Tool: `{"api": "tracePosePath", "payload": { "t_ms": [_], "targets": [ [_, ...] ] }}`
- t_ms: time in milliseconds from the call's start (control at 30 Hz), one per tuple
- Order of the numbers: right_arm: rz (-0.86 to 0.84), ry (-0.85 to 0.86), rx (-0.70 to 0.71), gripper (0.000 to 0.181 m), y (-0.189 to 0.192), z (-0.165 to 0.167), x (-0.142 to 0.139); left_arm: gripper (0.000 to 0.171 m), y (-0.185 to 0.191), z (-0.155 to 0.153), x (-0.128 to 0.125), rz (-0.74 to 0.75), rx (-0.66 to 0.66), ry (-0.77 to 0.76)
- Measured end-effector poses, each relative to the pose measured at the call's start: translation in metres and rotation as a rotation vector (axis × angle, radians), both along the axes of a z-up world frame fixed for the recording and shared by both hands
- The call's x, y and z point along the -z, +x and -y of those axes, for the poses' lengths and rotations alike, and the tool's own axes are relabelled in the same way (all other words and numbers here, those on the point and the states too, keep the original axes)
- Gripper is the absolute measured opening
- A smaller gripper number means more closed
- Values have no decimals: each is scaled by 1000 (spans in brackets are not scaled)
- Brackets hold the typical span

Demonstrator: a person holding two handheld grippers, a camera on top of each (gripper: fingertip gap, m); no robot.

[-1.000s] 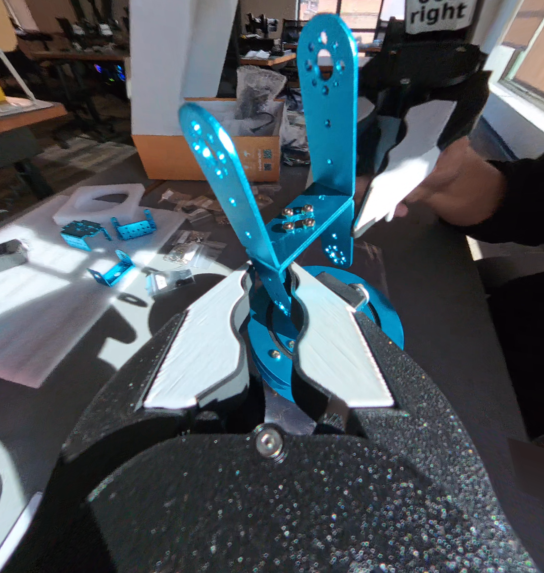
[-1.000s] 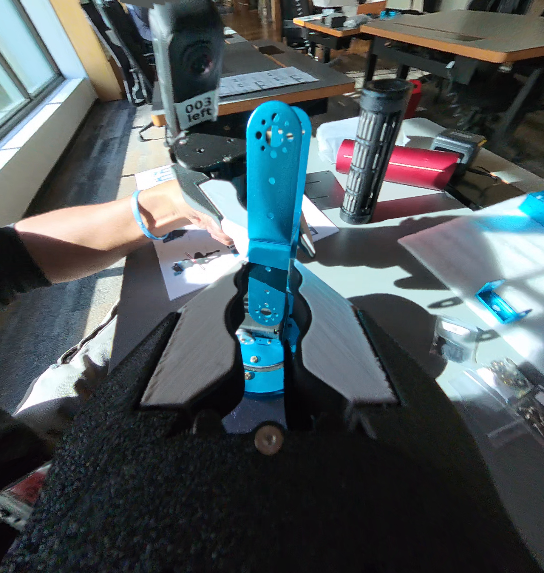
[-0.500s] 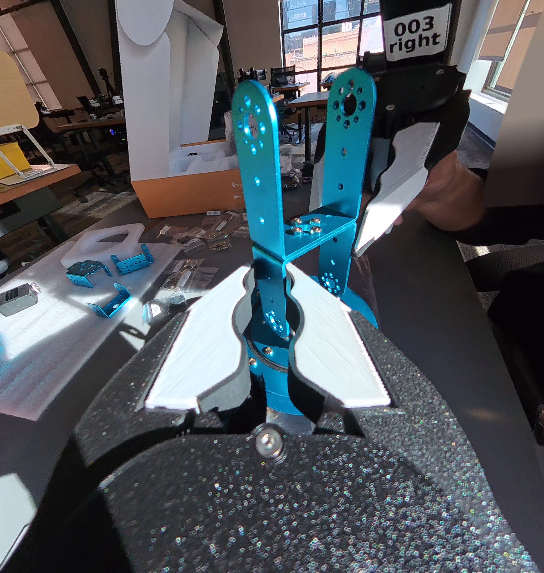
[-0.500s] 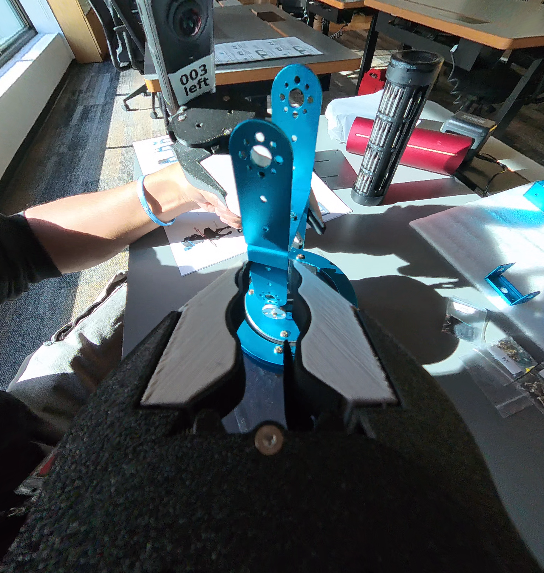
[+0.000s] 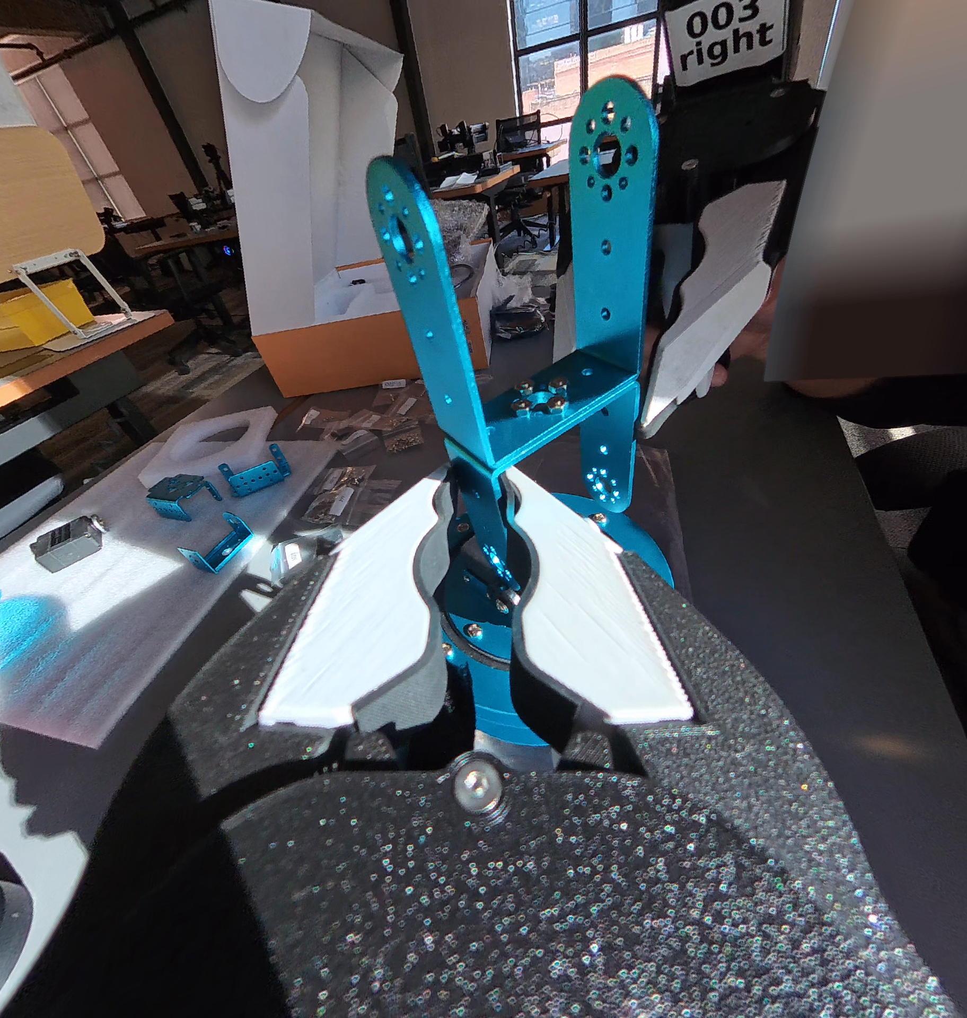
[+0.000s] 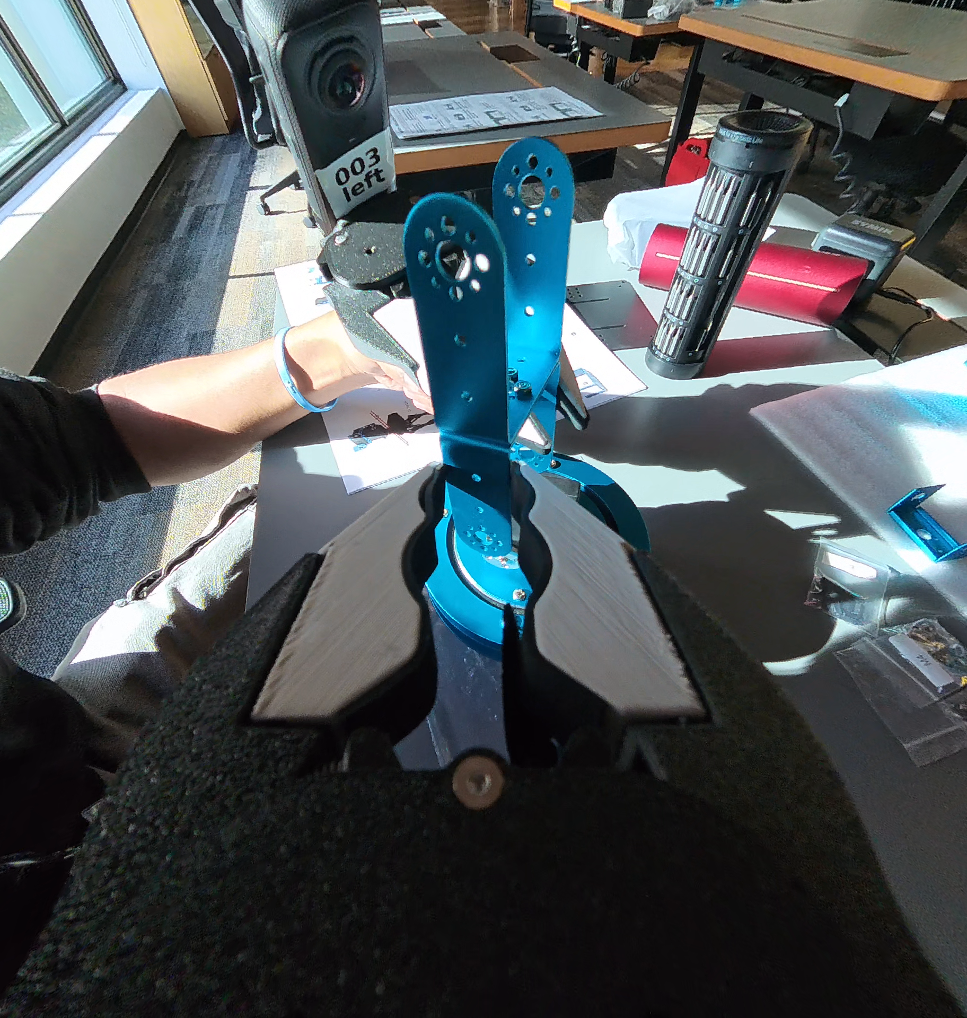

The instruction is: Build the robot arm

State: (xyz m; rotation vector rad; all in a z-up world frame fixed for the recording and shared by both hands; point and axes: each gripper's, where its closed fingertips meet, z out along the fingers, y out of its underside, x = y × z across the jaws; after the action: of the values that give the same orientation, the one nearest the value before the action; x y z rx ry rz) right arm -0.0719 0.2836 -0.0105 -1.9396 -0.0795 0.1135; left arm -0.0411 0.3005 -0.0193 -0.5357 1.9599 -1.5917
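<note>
A blue metal U-bracket point(image 5: 608, 264) with two tall round-ended arms stands bolted on a round blue base point(image 5: 644, 551) over the dark table. My left gripper point(image 5: 478, 479) is shut on the lower tab of its near arm. A white finger point(image 5: 707, 314) of my right gripper shows behind the far arm. In the right wrist view my right gripper point(image 6: 478, 474) is shut on the lower tab of the other arm of the bracket point(image 6: 459, 341), above the base point(image 6: 622, 512). The left gripper's fingers point(image 6: 379, 336) show behind it. I cannot tell whether the base rests on the table.
Small blue brackets point(image 5: 214, 551), a grey servo point(image 5: 65, 542) and screw bags point(image 5: 349, 496) lie on white foam at the left. A cardboard box point(image 5: 371, 352) stands behind. On the right wrist side are a black bit holder point(image 6: 729, 248), a red cylinder point(image 6: 756, 275), printed sheets point(image 6: 371, 446) and a person's arm point(image 6: 211, 396). My two grippers' fingertips are within a few centimetres of each other.
The bracket assembly has come from a lean to nearly upright and turned, so its two arms now show side by side. Both grippers have stayed shut on it.
</note>
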Motion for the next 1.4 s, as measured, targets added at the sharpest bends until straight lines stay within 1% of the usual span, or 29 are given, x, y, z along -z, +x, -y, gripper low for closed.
{"api": "tracePosePath", "payload": {
  "t_ms": [300, 400, 500, 667, 800, 1133, 1400],
  "targets": [
    [-22, 10, -19, 23, 1, 0, 0, 13, 0, 0, 0, -18, -2, -8],
    [-15, 10, -19, 23, 2, 0, 0, 13, 1, 0, 0, 9, -24, 12],
    [-5, 8, -26, 22, 1, -1, 2, 12, 0, -2, -6, 16, -22, -6],
    [-19, 1, -24, 22, 3, -2, 4, 12, 2, -3, 2, -7, -28, 13],
    [-13, 2, -33, 23, 1, -1, 4, 12, 0, -3, -1, 4, -30, 26],
    [-58, -30, -41, 22, 5, 0, 9, 13, 4, -4, 8, -13, -50, 60],
    [-94, -47, -63, 23, 7, 2, 11, 14, 4, -2, 8, -10, -50, 56]
  ]
}}
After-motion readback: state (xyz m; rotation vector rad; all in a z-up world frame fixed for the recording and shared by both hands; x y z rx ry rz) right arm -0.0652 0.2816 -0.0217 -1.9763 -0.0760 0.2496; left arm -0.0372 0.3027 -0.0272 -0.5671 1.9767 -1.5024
